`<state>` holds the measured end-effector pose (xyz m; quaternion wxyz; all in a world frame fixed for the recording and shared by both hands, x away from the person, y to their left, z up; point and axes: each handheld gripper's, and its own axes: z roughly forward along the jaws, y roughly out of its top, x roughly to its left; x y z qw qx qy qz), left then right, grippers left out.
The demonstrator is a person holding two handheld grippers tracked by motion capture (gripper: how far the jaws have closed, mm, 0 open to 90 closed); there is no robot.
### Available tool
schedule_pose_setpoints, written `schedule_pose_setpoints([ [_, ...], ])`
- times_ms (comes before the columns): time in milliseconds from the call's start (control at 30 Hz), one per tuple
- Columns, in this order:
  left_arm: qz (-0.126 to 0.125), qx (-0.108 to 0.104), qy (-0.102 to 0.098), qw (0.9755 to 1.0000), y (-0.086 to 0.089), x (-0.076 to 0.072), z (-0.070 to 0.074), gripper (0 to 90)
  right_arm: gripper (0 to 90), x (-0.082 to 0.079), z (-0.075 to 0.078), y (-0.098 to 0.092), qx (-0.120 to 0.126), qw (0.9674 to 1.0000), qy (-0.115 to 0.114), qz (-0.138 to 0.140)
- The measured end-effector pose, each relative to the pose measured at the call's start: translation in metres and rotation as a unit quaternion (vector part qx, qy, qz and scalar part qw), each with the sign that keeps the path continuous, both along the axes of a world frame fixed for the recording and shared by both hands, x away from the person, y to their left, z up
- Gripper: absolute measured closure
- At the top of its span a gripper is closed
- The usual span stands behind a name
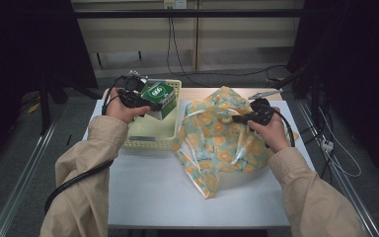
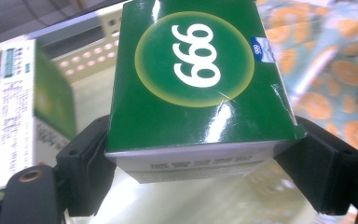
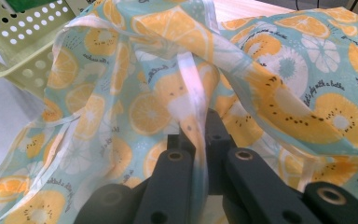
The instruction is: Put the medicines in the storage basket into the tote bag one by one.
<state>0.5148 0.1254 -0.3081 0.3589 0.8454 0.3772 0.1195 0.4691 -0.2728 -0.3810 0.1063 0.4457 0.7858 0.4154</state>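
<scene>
A person seated at a white table lifts a green box out of a pale yellow perforated basket, the left gripper clamped across the box's sides and holding it just above the basket's rim. A second, paler box leans inside the basket, beside the held one. Immediately beside the basket, on its far side from the left hand, the right gripper pinches the white strap of a fruit-print cloth bag, raising part of the fabric while the rest of the bag lies crumpled on the table. The work appears to be at the carrying stage: one box picked, the bag held up. The next move likely calls for spreading the bag's mouth, hard to make out among the folds, and swinging the box from the basket across into it.
</scene>
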Motion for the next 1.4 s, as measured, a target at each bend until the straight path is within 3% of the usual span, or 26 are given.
schedule_pose_setpoints([
  [200,-0.045,-0.011,-0.008,0.9989,-0.018,-0.018,0.012,16.6,90.0,0.0,0.001,-0.002,-0.001,1.0,0.0,-0.005],
  [233,-0.057,-0.005,-0.009,0.9983,-0.021,-0.02,0.014,16.6,90.0,0.0,0.001,-0.002,-0.001,1.0,0.0,-0.006],
  [500,-0.122,-0.016,-0.011,0.9923,-0.056,-0.045,0.015,16.6,90.0,0.0,0.002,-0.005,0.003,1.0,-0.001,-0.008],
  [600,-0.135,-0.026,-0.006,0.9905,-0.066,-0.05,0.008,16.5,90.0,0.0,0.003,-0.005,0.002,1.0,-0.003,-0.007],
  [667,-0.148,-0.02,-0.007,0.9888,-0.073,-0.052,0.003,16.5,90.0,-0.001,0.004,-0.005,0.002,1.0,-0.003,-0.006],
  [700,-0.142,-0.001,-0.015,0.9898,-0.077,-0.054,0.0,16.5,90.0,-0.001,0.005,-0.005,0.004,1.0,-0.004,-0.006],
  [733,-0.155,-0.017,-0.007,0.9878,-0.081,-0.054,-0.005,16.5,90.0,-0.001,0.007,-0.006,0.007,0.9999,-0.005,-0.007],
  [867,-0.168,-0.017,-0.001,0.9856,-0.095,-0.057,-0.017,16.5,90.0,-0.002,0.01,-0.007,0.005,0.9999,-0.008,-0.01],
  [933,-0.173,-0.006,-0.006,0.9849,-0.103,-0.058,-0.024,16.5,90.0,-0.002,0.012,-0.007,0.003,0.9999,-0.01,-0.009],
  [967,-0.162,0.008,-0.011,0.9867,-0.108,-0.06,-0.027,16.5,90.0,-0.002,0.012,-0.007,0.003,0.9999,-0.011,-0.009],
  [1000,-0.176,-0.01,0.0,0.9843,-0.111,-0.058,-0.032,16.5,90.0,-0.002,0.013,-0.007,0.004,0.9999,-0.011,-0.009],
  [1100,-0.182,-0.01,0.0,0.9833,-0.121,-0.058,-0.041,16.5,90.0,-0.003,0.015,-0.006,0.004,0.9999,-0.015,-0.007],
  [1400,-0.183,0.003,0.011,0.9831,-0.155,-0.05,-0.062,16.5,90.0,-0.003,0.018,-0.007,0.003,0.9998,-0.016,-0.008],
])
